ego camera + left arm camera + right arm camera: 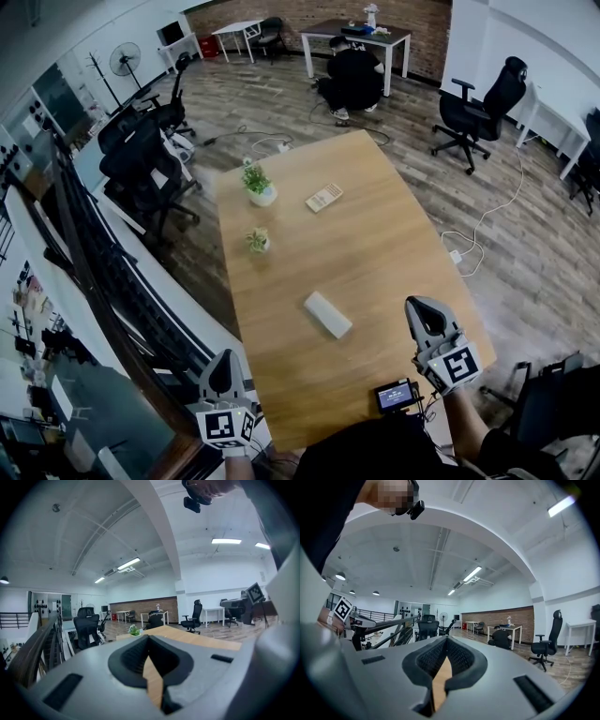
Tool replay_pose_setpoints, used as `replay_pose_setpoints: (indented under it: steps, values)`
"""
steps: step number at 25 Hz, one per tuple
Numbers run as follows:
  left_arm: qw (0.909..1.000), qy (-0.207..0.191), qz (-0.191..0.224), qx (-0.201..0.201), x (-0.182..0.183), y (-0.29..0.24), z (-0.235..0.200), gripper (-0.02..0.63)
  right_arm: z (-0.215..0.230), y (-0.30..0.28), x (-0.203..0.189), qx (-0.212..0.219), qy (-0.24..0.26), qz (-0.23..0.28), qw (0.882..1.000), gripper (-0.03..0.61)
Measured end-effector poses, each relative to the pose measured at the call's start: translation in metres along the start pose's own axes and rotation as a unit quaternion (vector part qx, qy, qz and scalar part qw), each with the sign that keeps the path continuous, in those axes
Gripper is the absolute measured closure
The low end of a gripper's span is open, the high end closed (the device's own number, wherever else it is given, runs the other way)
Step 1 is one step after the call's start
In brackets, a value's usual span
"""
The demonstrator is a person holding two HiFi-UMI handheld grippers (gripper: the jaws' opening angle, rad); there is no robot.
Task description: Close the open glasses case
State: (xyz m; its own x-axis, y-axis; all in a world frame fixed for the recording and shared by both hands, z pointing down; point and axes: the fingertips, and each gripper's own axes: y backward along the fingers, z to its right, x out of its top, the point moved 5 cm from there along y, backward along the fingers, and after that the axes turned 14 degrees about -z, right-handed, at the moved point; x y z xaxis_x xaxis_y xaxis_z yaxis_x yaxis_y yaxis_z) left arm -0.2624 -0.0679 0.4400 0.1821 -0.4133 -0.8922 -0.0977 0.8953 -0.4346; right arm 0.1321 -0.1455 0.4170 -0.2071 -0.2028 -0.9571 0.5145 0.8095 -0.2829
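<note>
The glasses case (327, 314) is a pale oblong block lying flat on the wooden table (375, 244), near its front middle; no raised lid shows from here. My left gripper (222, 362) hangs off the table's near left corner, its jaws together with nothing in them (149, 637). At the table's right edge my right gripper (424, 309) stands to the right of the case and apart from it, also shut and empty (446, 638). Neither gripper view shows the case.
Two small potted plants (259, 184) (258, 241) and a flat patterned card (323, 197) sit farther back on the table. A small screen device (395, 396) lies at the near edge. Office chairs (141, 159), a railing at left and a crouching person (354, 75) surround it.
</note>
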Motion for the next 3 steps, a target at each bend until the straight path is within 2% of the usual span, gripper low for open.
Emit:
replay_pose_setpoints:
  steps: [3]
  values:
    - [1.0,0.002,-0.001,0.002,-0.0017,0.0018,-0.0009,0.612,-0.0016,0.0,-0.0012,0.001,0.002,-0.003,1.0,0.565]
